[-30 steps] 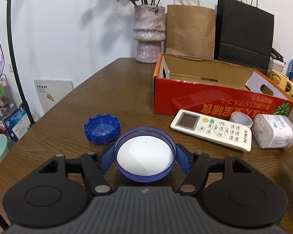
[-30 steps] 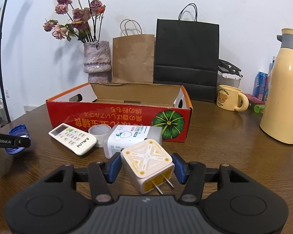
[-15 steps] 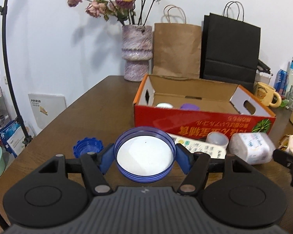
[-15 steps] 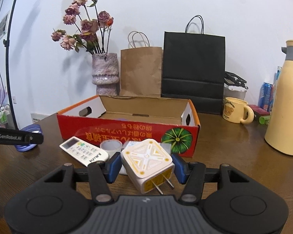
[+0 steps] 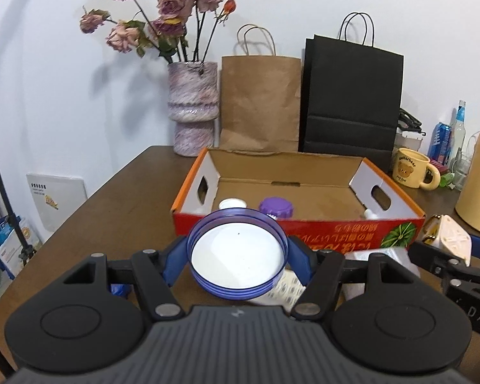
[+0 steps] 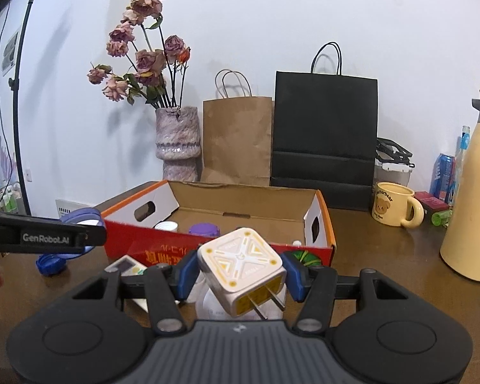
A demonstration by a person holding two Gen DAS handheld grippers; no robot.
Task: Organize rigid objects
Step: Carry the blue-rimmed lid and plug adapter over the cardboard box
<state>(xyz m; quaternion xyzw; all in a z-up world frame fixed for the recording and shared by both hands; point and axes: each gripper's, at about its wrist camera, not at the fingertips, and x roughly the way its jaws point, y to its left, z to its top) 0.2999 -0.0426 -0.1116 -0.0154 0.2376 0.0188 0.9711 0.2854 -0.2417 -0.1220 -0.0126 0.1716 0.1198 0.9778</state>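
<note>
My left gripper (image 5: pixel 236 256) is shut on a round blue lid with a white inside (image 5: pixel 236 252), held above the table in front of the red cardboard box (image 5: pixel 336 233). My right gripper (image 6: pixel 242 272) is shut on a white and yellow plug adapter (image 6: pixel 240 262), prongs pointing toward the camera, also in front of the box (image 6: pixel 137 243). Inside the box lie a purple cap (image 5: pixel 276 206) and a white cap (image 5: pixel 232 204). On the table below are a white remote (image 6: pixel 126 264), a white container (image 6: pixel 214 304) and a blue screw cap (image 6: pixel 49 264).
Behind the box stand a vase of dried roses (image 5: pixel 193 115), a brown paper bag (image 5: pixel 259 102) and a black paper bag (image 5: pixel 350 99). A yellow mug (image 6: pixel 395 204) and a tall cream flask (image 6: pixel 473 192) are at the right. A lamp pole (image 6: pixel 16 96) rises at the left.
Both grippers rose with their objects still held. The left one also moved closer to the box, so its inside now shows and the items on the table have dropped below the fingers.
</note>
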